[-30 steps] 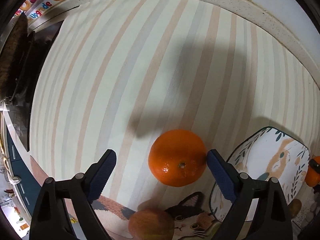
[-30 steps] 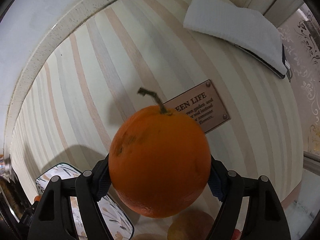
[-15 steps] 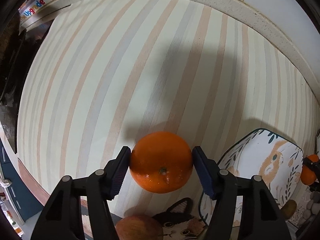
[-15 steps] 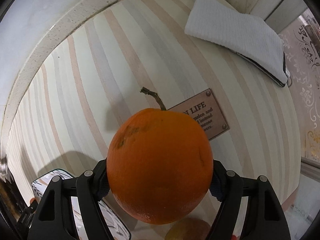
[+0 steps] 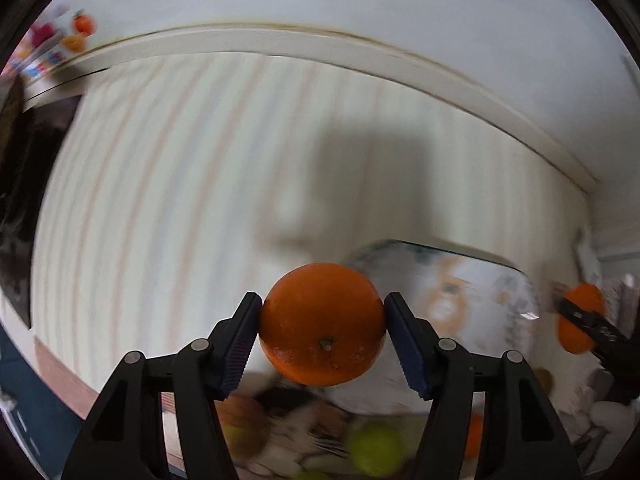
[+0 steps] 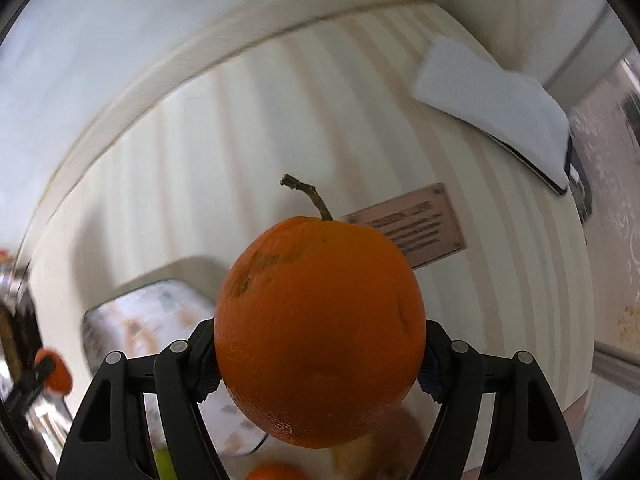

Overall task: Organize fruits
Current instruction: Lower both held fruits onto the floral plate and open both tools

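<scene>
Left wrist view, left to right. The striped table (image 5: 168, 184) fills the left and centre of the frame, blurred. The left tool (image 5: 322, 330) is clamped on a small orange (image 5: 322, 324), its blue pads pressed against the fruit's two sides; the jaws have just been closing, with this orange between them. The fruit appears clear of the table, its navel end turned toward the camera. Behind and to the right lies a patterned tray (image 5: 472, 292), apparently bare. At the far right edge the other tool shows with its own fruit. Along the bottom edge, blurred, lie more fruit, among them a green fruit (image 5: 374, 452) on a cat-print mat (image 5: 296, 412).

Right wrist view, left to right. The same patterned tray (image 6: 136, 320) sits at lower left. The right tool (image 6: 320, 360) grips a large stemmed orange (image 6: 320, 332), held near its widest part, stem pointing away from the camera. Beyond it lie a small lettered plaque (image 6: 420, 228) and, at upper right, a folded white cloth (image 6: 492, 100).

Step in hand, as judged: both oranges are being carried, probably to the tray. For a clean result, keep the pressure steady on both, since round fruit can roll out of flat pads. Bring one tool over the tray at a time so the two do not collide. Lower each fruit until it rests on the tray before releasing, with the two set apart so neither knocks the other off.
</scene>
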A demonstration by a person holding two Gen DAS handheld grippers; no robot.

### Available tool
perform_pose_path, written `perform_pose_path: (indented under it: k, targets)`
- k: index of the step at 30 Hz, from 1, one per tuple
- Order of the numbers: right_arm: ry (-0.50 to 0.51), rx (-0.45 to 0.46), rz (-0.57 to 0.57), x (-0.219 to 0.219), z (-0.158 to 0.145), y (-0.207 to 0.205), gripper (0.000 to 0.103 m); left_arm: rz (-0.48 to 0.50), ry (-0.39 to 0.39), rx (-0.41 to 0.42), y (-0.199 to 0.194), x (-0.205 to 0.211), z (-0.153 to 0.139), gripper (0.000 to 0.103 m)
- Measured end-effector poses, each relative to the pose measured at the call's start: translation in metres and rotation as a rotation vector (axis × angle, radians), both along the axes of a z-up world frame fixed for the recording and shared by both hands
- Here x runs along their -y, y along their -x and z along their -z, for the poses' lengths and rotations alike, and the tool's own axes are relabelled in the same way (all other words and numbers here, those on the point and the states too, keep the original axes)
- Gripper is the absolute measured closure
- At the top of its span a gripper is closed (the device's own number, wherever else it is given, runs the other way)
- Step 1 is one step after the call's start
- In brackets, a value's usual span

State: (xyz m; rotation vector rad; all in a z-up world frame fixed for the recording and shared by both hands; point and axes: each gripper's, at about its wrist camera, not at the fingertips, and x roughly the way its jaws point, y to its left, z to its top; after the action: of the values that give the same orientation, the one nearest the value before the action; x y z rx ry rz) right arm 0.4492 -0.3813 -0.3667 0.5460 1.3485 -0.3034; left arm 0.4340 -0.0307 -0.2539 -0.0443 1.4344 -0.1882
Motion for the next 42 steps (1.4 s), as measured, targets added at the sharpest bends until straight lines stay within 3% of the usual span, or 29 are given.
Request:
perform_pose_path:
  k: [6,13,24,32,34,39,42]
  targets:
    - [-0.049,0.016,-0.191,-0.063,-0.007,-0.006,0.025,0.098,0.055,-0.112,-0.017,0.045,0.022,0.042]
    - [-0.072,-0.03,-0.275,-0.111,0.007,-0.026,0.025,0.122,0.074,-0.239,-0.03,0.062,0.06,0.042]
    - [-0.087,-0.103,-0.316,-0.133,0.03,-0.056,0.023,0.136,0.033,-0.249,-0.045,0.073,0.076,0.042]
    - [-0.07,-0.073,-0.317,-0.129,0.014,-0.062,0.022,0.131,0.018,-0.252,-0.046,0.074,0.078,0.041]
    - [-0.069,-0.065,-0.313,-0.128,0.008,-0.069,0.014,0.126,0.032,-0.238,-0.047,0.07,0.072,0.04]
    - [-0.046,-0.041,-0.284,-0.113,-0.011,-0.067,0.008,0.131,0.017,-0.171,-0.041,0.064,0.053,0.019]
    - [-0.042,-0.036,-0.272,-0.089,-0.028,-0.05,0.007,0.137,0.01,-0.141,-0.035,0.06,0.037,0.018]
